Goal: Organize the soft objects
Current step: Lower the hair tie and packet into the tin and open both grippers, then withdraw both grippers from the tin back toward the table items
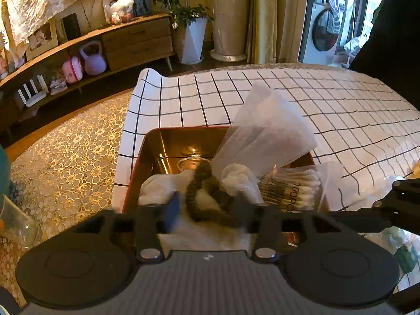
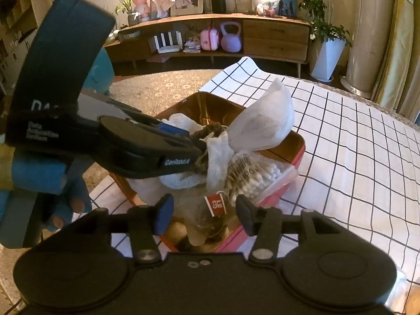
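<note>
Table has a white grid-pattern cloth (image 1: 328,99) over a gold lace cloth (image 1: 68,157), w/ the grid cloth's far corner curling up at the edge. Room behind: low wooden sideboard (image 2: 275,39) w/ a purple kettlebell (image 2: 231,38) and a pink toy case (image 2: 209,36) in its open shelf, potted plant in a white pot (image 2: 326,57), washing machine (image 1: 321,30) off to the far right in the left wrist view.

The soft stuff is all in a red tin w/ gold inside (image 2: 296,152), sitting near the cloth's left edge. In it: white towel (image 1: 168,186), a dark brown scrunchie (image 1: 210,197) on top of the towel, white gauze-ish cloth (image 2: 219,152), a big white translucent bag (image 1: 265,128) sticking up and leaning over the far right rim, a pack of cotton swabs (image 2: 260,181) hanging over the right rim, plus a clear teabag packet w/ red Tea tag (image 2: 216,204) at the near end.

Left gripper (image 1: 207,210) is low over the tin, fingers apart either side of the scrunchie, not clamped on it afaict. Right gripper (image 2: 204,211) hovers at the near end of the tin, fingers spread around the teabag packet, nothing gripped.

Lots of bare grid cloth to the right of the tin. Left side is tighter: a glass jar (image 1: 18,225) sits on the lace near that edge.
</note>
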The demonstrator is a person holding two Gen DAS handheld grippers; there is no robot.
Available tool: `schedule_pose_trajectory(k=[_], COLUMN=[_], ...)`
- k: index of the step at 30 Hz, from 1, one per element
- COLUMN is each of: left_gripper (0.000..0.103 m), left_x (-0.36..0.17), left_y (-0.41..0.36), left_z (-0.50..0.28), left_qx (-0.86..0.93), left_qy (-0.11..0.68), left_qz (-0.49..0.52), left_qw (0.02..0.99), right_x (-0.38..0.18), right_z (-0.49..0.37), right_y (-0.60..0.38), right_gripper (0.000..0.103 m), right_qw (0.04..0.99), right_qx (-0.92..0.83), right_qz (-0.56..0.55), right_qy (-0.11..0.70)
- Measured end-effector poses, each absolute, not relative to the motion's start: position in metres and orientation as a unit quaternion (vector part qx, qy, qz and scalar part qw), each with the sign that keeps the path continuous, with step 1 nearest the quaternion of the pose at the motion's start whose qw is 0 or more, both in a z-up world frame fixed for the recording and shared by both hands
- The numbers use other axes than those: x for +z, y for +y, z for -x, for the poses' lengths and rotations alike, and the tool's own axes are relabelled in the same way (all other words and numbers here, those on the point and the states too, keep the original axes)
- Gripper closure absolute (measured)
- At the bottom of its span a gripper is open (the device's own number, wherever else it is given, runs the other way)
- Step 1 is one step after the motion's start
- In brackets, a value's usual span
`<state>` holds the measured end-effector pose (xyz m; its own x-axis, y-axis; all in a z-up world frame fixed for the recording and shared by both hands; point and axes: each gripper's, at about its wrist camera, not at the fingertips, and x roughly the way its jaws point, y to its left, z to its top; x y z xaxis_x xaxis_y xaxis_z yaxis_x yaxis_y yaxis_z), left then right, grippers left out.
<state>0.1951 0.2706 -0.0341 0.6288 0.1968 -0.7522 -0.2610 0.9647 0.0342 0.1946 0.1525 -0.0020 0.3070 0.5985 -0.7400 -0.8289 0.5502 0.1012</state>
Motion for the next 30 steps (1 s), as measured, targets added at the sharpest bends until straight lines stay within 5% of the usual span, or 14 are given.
schedule_pose_trajectory(k=[8,18,30], left_gripper=[0.031,0.021,0.010], left_x=[-0.012,0.030,0.072], left_y=[0.260,0.226,0.147], left_z=[-0.178,-0.152,-0.130], left_qx=[0.131,0.114,0.062], left_qy=[0.395,0.358,0.312], left_qz=[0.045,0.045,0.042], left_qw=[0.908,0.926,0.947], right_x=[0.020,0.057,0.089], right_z=[-0.184,-0.168,-0.151], right_y=[0.129,0.067,-0.043], right_gripper=[0.038,0.010,0.000], right_qw=[0.804,0.822,0.855], right_qx=[0.452,0.454,0.420], right_qz=[0.137,0.096,0.055], right_qy=[0.360,0.330,0.299])
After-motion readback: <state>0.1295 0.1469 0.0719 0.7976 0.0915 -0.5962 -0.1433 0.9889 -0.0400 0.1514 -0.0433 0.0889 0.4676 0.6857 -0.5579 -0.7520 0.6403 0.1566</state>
